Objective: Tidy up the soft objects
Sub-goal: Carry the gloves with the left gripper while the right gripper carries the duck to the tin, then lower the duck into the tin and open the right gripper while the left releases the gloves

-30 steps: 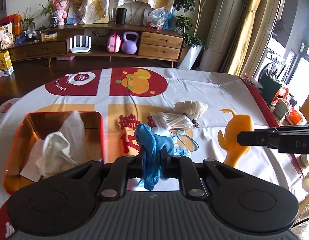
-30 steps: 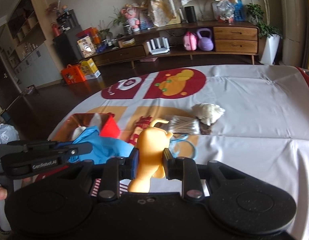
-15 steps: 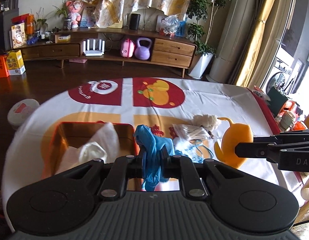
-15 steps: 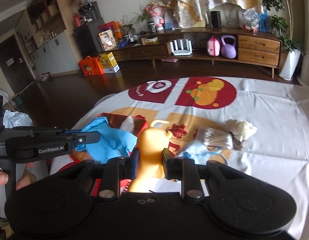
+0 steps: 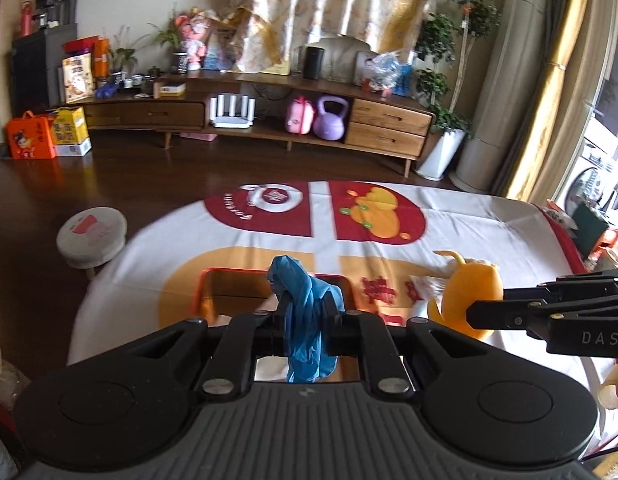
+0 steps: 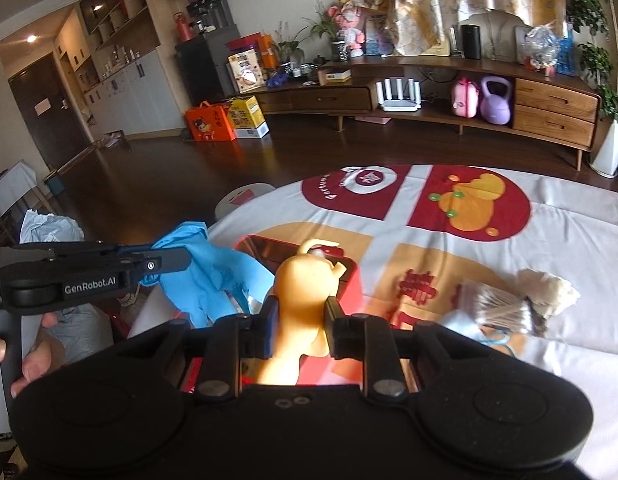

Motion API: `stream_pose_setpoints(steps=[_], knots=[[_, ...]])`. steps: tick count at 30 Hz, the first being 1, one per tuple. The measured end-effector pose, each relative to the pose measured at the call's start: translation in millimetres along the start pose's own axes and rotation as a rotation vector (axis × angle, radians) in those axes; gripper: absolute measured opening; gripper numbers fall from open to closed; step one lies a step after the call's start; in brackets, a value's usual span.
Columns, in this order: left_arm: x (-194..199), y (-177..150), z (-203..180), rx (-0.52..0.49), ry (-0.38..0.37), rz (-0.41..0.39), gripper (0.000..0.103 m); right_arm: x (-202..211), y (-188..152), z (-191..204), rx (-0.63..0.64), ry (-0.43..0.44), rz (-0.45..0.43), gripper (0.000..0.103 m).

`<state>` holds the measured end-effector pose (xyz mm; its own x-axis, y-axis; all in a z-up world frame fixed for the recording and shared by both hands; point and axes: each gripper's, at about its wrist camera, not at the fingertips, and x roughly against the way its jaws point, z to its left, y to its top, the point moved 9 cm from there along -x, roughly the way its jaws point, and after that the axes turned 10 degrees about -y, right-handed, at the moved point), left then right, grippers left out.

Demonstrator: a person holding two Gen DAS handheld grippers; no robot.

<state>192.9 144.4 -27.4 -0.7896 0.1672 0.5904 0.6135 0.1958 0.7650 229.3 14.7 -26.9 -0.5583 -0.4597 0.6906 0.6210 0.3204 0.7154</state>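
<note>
The left gripper (image 5: pixel 307 312) is pinching a floppy blue glove (image 5: pixel 305 312) above the red box (image 5: pixel 237 280). The right gripper (image 6: pixel 297 326) is squeezing an orange toy (image 6: pixel 301 292) beside it.

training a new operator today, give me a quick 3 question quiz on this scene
1. True or false: the left gripper is shut on a blue glove.
2. What does the right gripper hold? A) white fluffy toy B) orange soft toy C) tissue
3. Fill in: the red ___ lies on the tablecloth beyond both grippers.

Key: 1 true; 2 B, the orange soft toy; 3 box.
</note>
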Motion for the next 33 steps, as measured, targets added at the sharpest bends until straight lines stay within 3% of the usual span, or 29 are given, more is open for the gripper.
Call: stream_pose_setpoints(steps=[14,33], knots=[[-8,-10,65,-0.022,0.106,0.064,0.013,-60,-4,34,0.043,-0.005,0.078,0.023],[-88,-27,68,-0.055,0.068,0.177,0.013,-126,-26,43,0.092,-0.023,0.180,0.023]])
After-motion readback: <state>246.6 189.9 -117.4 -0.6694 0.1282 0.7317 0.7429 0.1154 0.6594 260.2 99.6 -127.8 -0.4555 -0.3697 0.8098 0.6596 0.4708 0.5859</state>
